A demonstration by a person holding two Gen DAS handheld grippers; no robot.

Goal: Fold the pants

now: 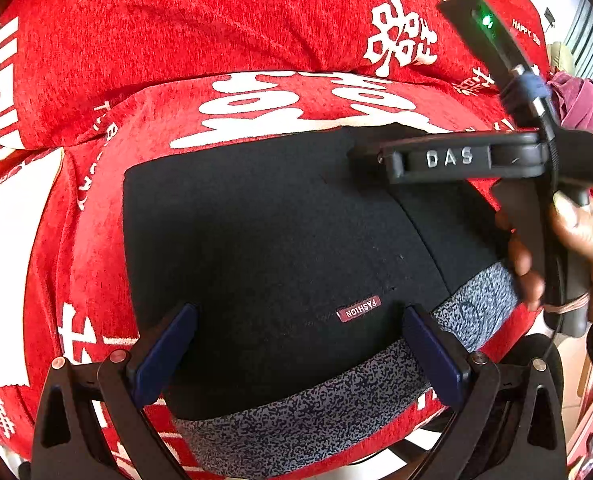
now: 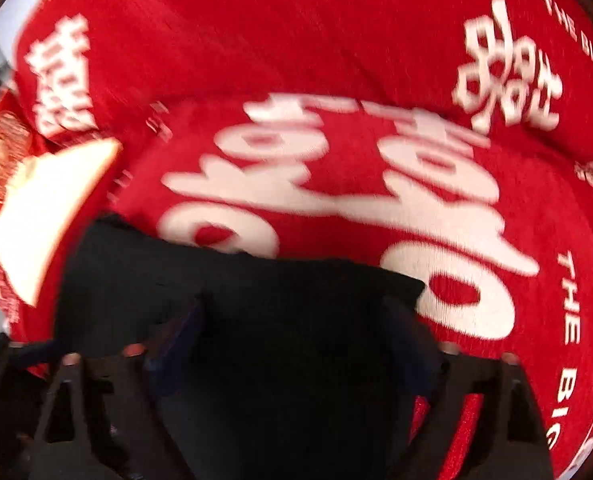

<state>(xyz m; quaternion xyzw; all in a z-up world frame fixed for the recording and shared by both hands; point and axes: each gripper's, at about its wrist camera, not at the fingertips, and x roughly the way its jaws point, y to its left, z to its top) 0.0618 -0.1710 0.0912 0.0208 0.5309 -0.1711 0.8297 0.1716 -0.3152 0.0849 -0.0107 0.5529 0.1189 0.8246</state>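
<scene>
The black pants point(image 1: 280, 236) lie folded into a compact rectangle on the red sofa, with a grey speckled waistband point(image 1: 304, 404) toward me and a small "FASHION" label point(image 1: 358, 309). My left gripper point(image 1: 300, 344) is open, its blue fingers point(image 1: 164, 356) spread just above the waistband end. The right gripper point(image 1: 380, 156), marked "DAS", shows from the side at the far right corner of the pants, held by a hand point(image 1: 576, 240). In the blurred right wrist view the right gripper point(image 2: 296, 344) is open over the black pants point(image 2: 232, 280).
The red sofa cover point(image 1: 216, 40) with white characters fills both views, its backrest behind the seat cushion. A white patch point(image 2: 44, 208) lies at the left in the right wrist view. A maroon cloth point(image 1: 576, 96) sits at the far right.
</scene>
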